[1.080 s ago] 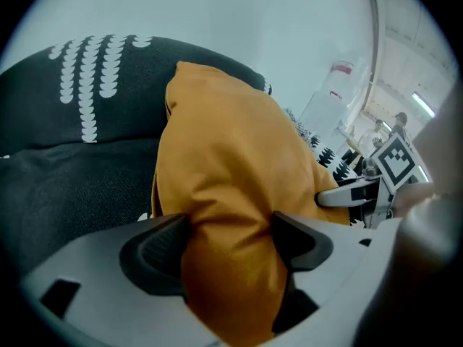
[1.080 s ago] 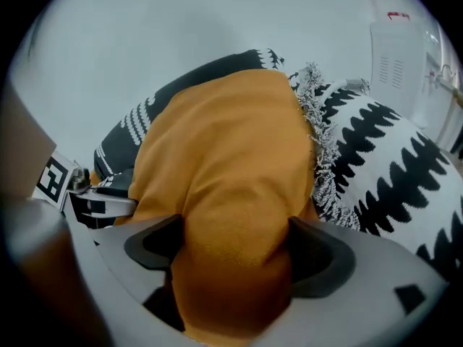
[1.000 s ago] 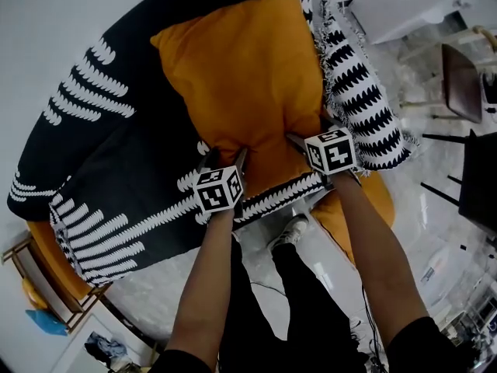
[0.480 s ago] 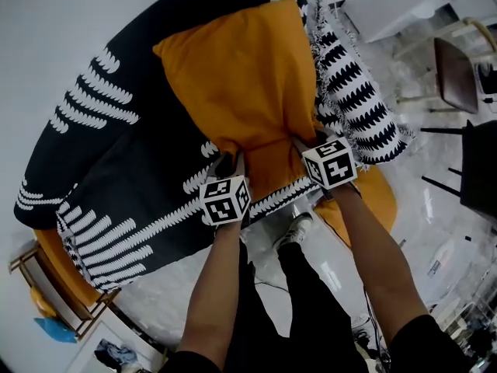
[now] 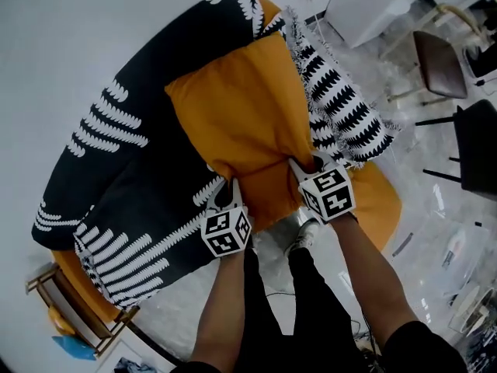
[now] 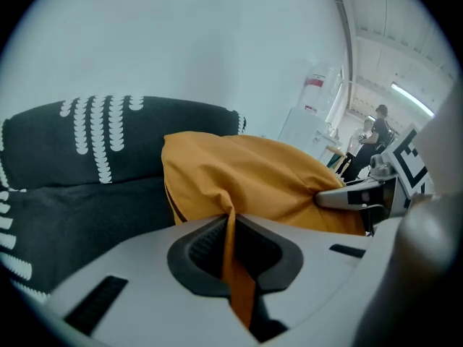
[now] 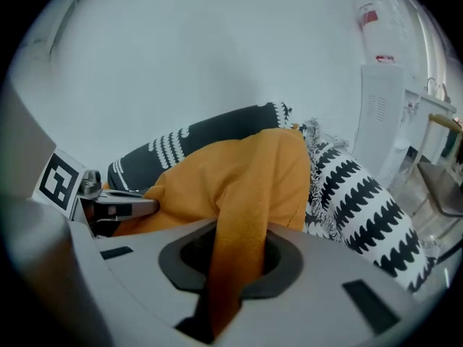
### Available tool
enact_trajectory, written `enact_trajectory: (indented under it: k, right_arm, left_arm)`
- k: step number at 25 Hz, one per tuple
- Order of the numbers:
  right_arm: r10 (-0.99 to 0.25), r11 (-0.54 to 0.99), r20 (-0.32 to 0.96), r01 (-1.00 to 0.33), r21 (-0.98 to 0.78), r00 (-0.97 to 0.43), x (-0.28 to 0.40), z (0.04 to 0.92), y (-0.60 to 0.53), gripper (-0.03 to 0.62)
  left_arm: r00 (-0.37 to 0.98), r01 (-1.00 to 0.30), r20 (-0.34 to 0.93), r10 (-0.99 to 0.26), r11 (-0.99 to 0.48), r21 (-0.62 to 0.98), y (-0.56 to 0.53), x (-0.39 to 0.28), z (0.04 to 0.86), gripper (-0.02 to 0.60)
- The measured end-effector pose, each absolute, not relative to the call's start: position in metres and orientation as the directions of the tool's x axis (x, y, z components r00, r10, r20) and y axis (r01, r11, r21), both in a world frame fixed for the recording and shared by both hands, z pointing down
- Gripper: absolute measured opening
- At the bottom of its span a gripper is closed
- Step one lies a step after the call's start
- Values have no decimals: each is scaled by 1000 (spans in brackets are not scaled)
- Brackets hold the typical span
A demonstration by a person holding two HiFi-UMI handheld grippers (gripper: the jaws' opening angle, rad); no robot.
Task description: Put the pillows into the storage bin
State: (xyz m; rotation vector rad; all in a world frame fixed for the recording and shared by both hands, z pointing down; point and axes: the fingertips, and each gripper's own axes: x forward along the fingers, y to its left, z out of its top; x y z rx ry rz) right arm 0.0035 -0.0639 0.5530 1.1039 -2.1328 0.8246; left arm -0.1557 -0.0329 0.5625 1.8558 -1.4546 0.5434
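A big orange pillow (image 5: 241, 107) lies on a sofa draped in a black throw with white leaf bands (image 5: 116, 169). My left gripper (image 5: 225, 189) is shut on the pillow's near left corner, and my right gripper (image 5: 307, 165) on its near right corner. Both sets of jaws have just been closing, with orange fabric pinched between them. In the left gripper view the cloth runs down through the left gripper (image 6: 230, 230). The right gripper (image 7: 235, 255) clamps a thicker fold. A black-and-white patterned pillow (image 5: 342, 107) rests to the right. No storage bin is in view.
A white cabinet (image 5: 373, 6) stands at the back right, with a brown chair (image 5: 435, 61) and dark furniture (image 5: 477, 146) nearby. A wooden side table (image 5: 70, 317) sits at the lower left. The person's legs (image 5: 311, 301) stand against the sofa's front edge.
Both grippers went from open at the pillow's near edge to shut on it. They have risen, and the near edge now bunches up off the sofa.
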Motion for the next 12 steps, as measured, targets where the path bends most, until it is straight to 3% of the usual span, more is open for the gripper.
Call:
enact_trajectory:
  k: [5, 12]
  right_arm:
    - [-555, 421, 683, -869, -261, -474, 2, 509, -38, 74]
    - [-658, 326, 625, -907, -266, -420, 62, 435, 15, 72]
  left_arm:
    - [291, -956, 664, -689, -180, 233, -24, -161, 517, 26]
    - [357, -931, 614, -704, -324, 171, 3, -102, 443, 25]
